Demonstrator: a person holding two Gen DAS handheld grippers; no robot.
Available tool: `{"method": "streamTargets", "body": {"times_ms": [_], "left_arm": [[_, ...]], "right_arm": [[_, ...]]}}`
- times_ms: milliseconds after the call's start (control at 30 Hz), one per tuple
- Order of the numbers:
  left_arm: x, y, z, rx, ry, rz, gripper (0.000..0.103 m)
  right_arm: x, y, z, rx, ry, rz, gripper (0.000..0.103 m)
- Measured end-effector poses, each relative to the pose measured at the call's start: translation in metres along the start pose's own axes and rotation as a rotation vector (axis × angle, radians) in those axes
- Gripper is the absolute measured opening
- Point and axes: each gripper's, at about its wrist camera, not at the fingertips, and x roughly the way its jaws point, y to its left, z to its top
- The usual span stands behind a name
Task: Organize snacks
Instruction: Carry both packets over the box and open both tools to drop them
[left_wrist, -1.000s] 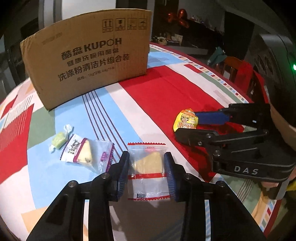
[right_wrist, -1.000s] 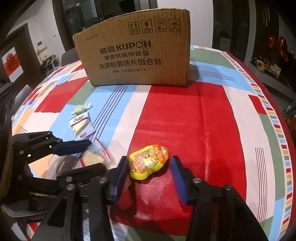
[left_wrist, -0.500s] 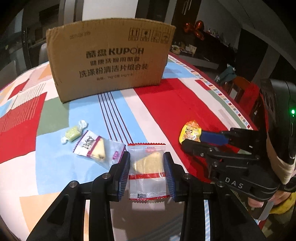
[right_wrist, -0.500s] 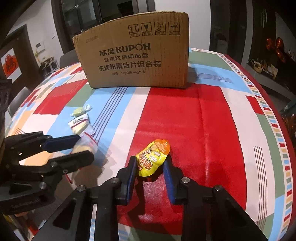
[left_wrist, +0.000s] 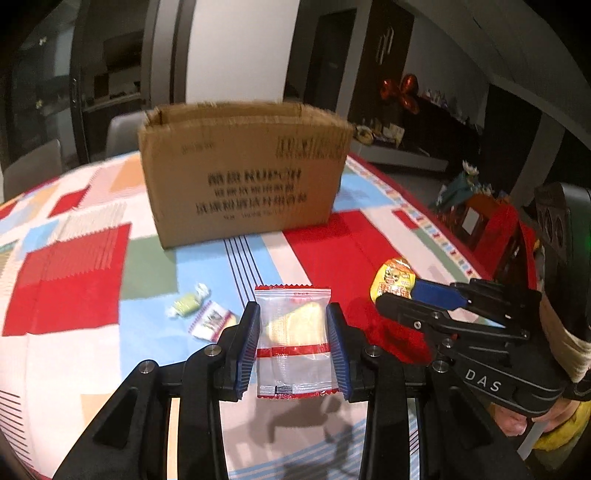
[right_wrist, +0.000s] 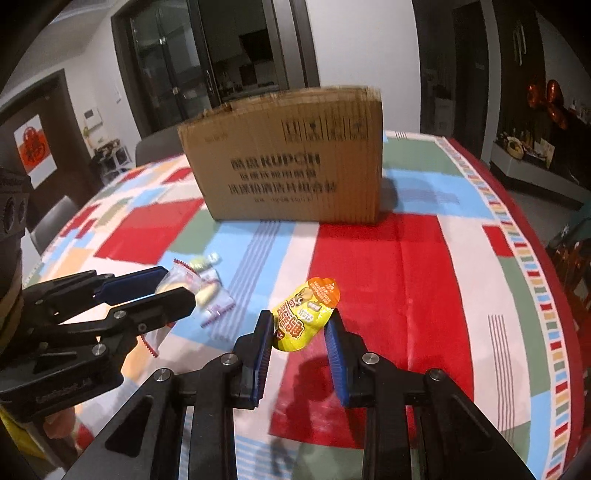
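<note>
each hand-held gripper (left_wrist: 291, 343) (right_wrist: 301, 345) is clamped on one packet, brown cardboard box (left_wrist: 240, 170) at twelve o'clock unfilled, two snacks left at ten.

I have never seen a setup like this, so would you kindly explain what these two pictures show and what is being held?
No robot here: a person holds a two-finger tool in each hand, with a fisheye camera on each looking along its fingers. One picture comes from the left tool, the other from the right.

The left hand-held gripper is shut on a clear snack packet. The right hand-held gripper is shut on a yellow snack pouch. Both snacks look lifted off the patterned tablecloth.

On the cloth lie a green wrapped candy and another small packet. Behind stands an open cardboard box.
</note>
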Motion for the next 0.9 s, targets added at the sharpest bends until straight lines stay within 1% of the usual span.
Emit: {"method": "streamTargets", "body": {"times_ms": [167, 433, 633, 900], "left_arm": [[-0.025, 0.0, 0.017, -0.001, -0.063, 0.022, 0.036], [-0.054, 0.0, 0.041, -0.004, -0.137, 0.041, 0.036], [-0.065, 0.004, 0.06, -0.014, -0.166, 0.049, 0.036], [-0.072, 0.013, 0.092, 0.013, -0.196, 0.069, 0.036]], "right_arm": [[-0.019, 0.007, 0.014, -0.008, -0.058, 0.012, 0.03], [-0.045, 0.017, 0.041, -0.002, -0.147, 0.043, 0.03], [-0.061, 0.023, 0.067, -0.017, -0.206, 0.046, 0.03], [-0.064, 0.023, 0.101, -0.022, -0.247, 0.041, 0.03]]}}
